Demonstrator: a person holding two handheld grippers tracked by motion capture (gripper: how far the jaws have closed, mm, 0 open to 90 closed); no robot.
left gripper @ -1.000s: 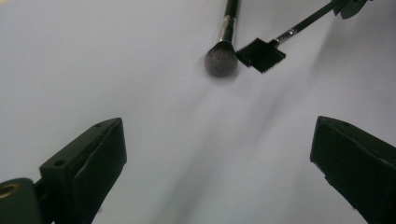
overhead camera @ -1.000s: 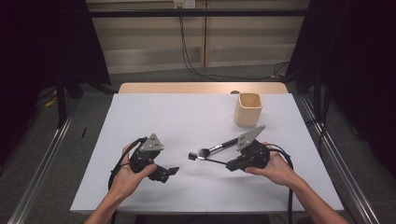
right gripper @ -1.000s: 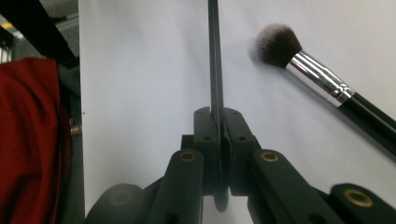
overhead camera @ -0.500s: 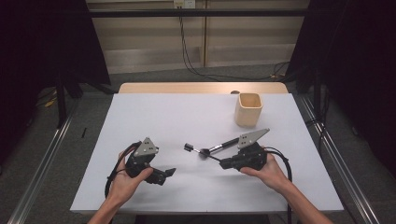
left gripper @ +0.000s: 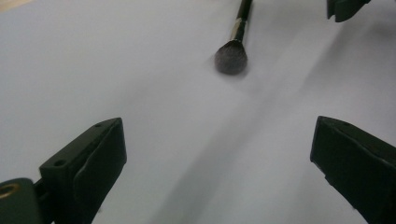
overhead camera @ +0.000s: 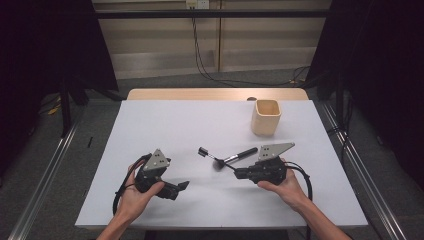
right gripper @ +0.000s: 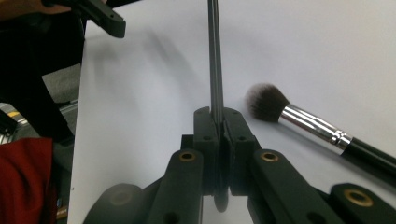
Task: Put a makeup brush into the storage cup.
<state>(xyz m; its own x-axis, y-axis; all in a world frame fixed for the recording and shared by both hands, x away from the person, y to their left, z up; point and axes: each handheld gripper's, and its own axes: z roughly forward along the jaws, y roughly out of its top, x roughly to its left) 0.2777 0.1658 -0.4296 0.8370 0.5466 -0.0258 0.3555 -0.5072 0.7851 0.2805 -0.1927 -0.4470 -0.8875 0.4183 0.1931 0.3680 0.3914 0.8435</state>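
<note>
Clamping a thin dark tool (right gripper: 215, 56) between its 2 jaws, the right gripper (overhead camera: 239, 173) rests low over the white table (overhead camera: 165, 125), held in the person's right hand (overhead camera: 285, 187). In the right gripper view the jaws stand fully closed, with the slim handle running straight up from the pads. In the high view the thin tool extends from the jaw tips toward the table centre and ends in a small dark head (overhead camera: 202, 151). Whether that head touches the table cannot be told.

A makeup brush (overhead camera: 235, 158) lies flat on the table just beside the right gripper. Its dark bristle head (right gripper: 265, 102) sits close to the closed jaws, and its silver ferrule and black handle point away toward the cup. In the left gripper view the same brush lies ahead of the jaws, well apart from them.

The left gripper (overhead camera: 181, 186), held in the left hand (overhead camera: 137, 197), sits at the near left of the table. Its 2 jaws stand wide apart with nothing between them.

A beige cup (overhead camera: 266, 117) stands upright at the far right of the table, apart from both grippers.
</note>
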